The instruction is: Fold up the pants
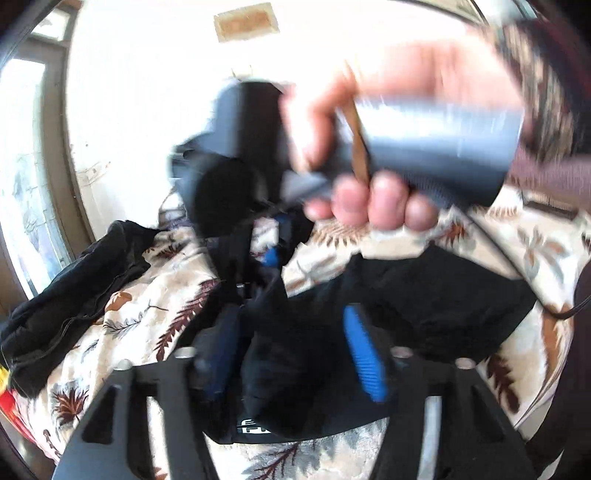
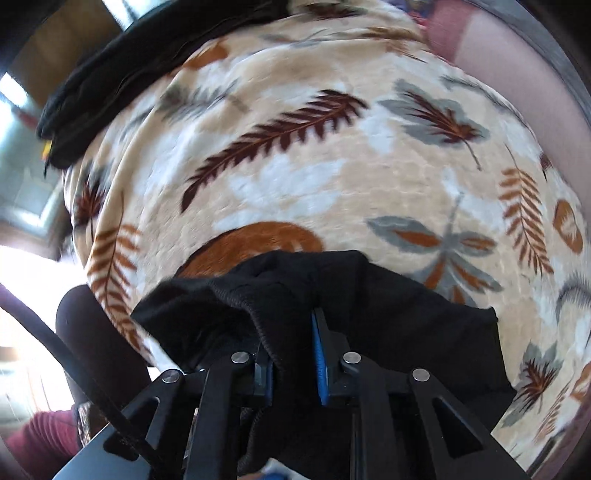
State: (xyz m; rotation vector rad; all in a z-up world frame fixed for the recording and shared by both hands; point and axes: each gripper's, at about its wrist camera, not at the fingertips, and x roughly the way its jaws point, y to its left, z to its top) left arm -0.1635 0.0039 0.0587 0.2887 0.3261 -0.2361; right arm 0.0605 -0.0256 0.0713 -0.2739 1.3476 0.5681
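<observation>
Blanket (image 2: 295,155) w/ leaf print covers bed: cream, w/ brown, orange + grey leaves. Dark cloth pile (image 1: 66,295) lies on blanket at left edge, also seen top left in right wrist view (image 2: 122,66). Window (image 1: 22,166) at left, v. bright. White wall behind, w/ tan rectangle (image 1: 245,22) high up. Red + yellow thing (image 1: 5,402) at far left edge, too blurry to tell.

Place: a home, most likely a bedroom.
Bedding: a plush blanket (image 2: 332,155) printed with brown and grey leaves spreads ahead of and below both hand-held grippers.
Clothing: a dark garment (image 1: 70,291) lies loose on the blanket, ahead to the left.
Daylight: a tall window (image 1: 22,155) stands far left beside a white wall (image 1: 147,92).
</observation>
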